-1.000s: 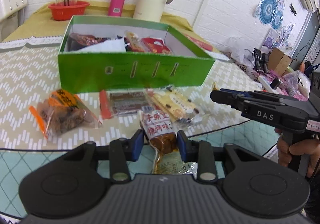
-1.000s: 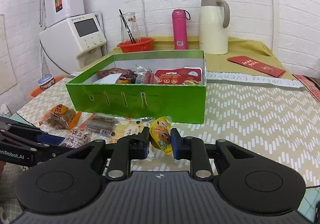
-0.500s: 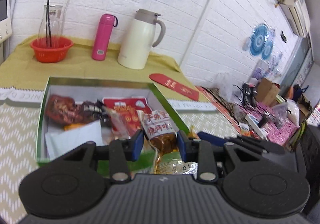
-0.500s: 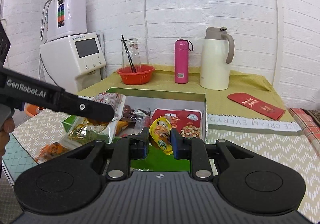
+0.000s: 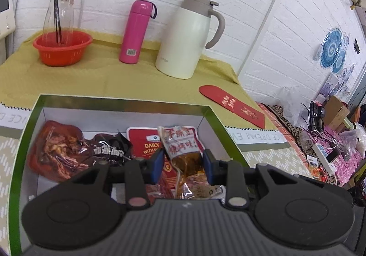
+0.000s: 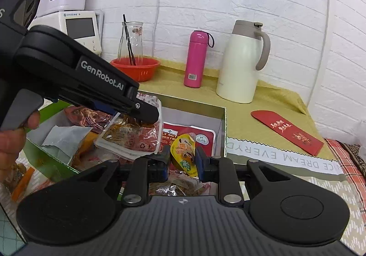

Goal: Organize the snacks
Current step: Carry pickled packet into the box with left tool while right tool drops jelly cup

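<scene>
- While both hands hover over the green box (image 5: 27, 118) on the counter (image 5: 114, 77), each gripper carries a snack.
- Left gripper (image 5: 181, 165): its fingers (image 5: 156, 165) are clamped on a clear packet (image 5: 183, 146) of brown food with red lettering, held above the box's packets.
- Right gripper (image 6: 183, 161): its fingers (image 6: 199, 162) pinch a small yellow pouch (image 6: 184, 153) over the box's right end.
- Inside lie a red nut bag (image 6: 192, 133) and dark wrapped snacks (image 5: 112, 149).
- Behind stand a pink bottle (image 5: 135, 32) and a white jug (image 5: 189, 38).
</scene>
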Demonstrator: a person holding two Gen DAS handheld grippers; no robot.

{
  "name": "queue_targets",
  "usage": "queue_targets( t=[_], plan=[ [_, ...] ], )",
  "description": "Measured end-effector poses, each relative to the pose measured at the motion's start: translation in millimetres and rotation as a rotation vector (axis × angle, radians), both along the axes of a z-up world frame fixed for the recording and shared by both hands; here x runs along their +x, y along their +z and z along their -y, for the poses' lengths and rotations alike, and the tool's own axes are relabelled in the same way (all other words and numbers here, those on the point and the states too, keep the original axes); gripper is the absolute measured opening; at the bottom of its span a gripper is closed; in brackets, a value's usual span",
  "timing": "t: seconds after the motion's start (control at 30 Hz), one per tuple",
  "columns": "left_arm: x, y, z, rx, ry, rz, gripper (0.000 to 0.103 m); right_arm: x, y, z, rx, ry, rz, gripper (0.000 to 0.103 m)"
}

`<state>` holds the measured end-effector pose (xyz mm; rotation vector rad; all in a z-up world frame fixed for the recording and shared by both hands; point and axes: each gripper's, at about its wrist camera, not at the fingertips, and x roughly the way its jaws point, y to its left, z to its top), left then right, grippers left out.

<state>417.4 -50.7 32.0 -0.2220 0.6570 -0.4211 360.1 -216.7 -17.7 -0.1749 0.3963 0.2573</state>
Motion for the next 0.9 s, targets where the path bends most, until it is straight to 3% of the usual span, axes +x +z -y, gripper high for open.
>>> queue_targets(
  t=[0.13, 0.17, 0.2, 0.23, 0.27, 0.3, 0.4, 0.47, 0.7, 0.9],
  plan=[
    [8.0, -7.2, 1.1, -0.003, 0.0, -0.009, 0.033, 8.0, -7.0, -5.1, -0.043, 0.02, -0.019, 0.041],
    [7.2, -7.4, -1.1, -0.019, 0.01, -0.003, 0.057, 8.0, -8.5, -5.6, -0.051, 0.036, -0.027, 0.044],
    [5.6, -6.8, -4.0, -0.04, 0.021, 0.005, 0.068, 5.7, -8.9, -5.0, -0.05, 0.042, -0.009, 0.056],
    [1.7, -5.2, -6.9, -0.07, 0.033, 0.022, 0.068, 3.0, -8.6, -4.3, -0.053, 0.039, 0.008, 0.064],
    [-0.9, -2.9, -9.2, -0.085, 0.039, 0.031, 0.069, 0.8, -7.6, -3.3, -0.062, 0.024, 0.022, 0.087],
    [-2.4, -0.4, -10.4, -0.087, 0.039, 0.035, 0.071, -2.1, -7.0, -1.9, -0.065, 0.015, 0.035, 0.101],
    [-11.7, 8.0, -8.9, -0.032, 0.069, 0.062, 0.078, -10.5, -4.1, 3.3, -0.028, 0.027, 0.042, 0.103],
    [-19.2, 12.2, -7.1, 0.012, 0.096, 0.088, 0.095, -16.1, -2.3, 5.1, -0.018, 0.025, 0.059, 0.103],
    [-47.4, 26.4, -13.0, 0.026, 0.078, 0.129, 0.095, -39.5, 9.4, 8.2, 0.025, 0.035, 0.057, 0.103],
    [-80.0, 45.1, -22.3, 0.013, 0.066, 0.116, 0.095, -71.0, 31.1, 8.6, 0.059, 0.045, 0.085, 0.103]
  ],
)
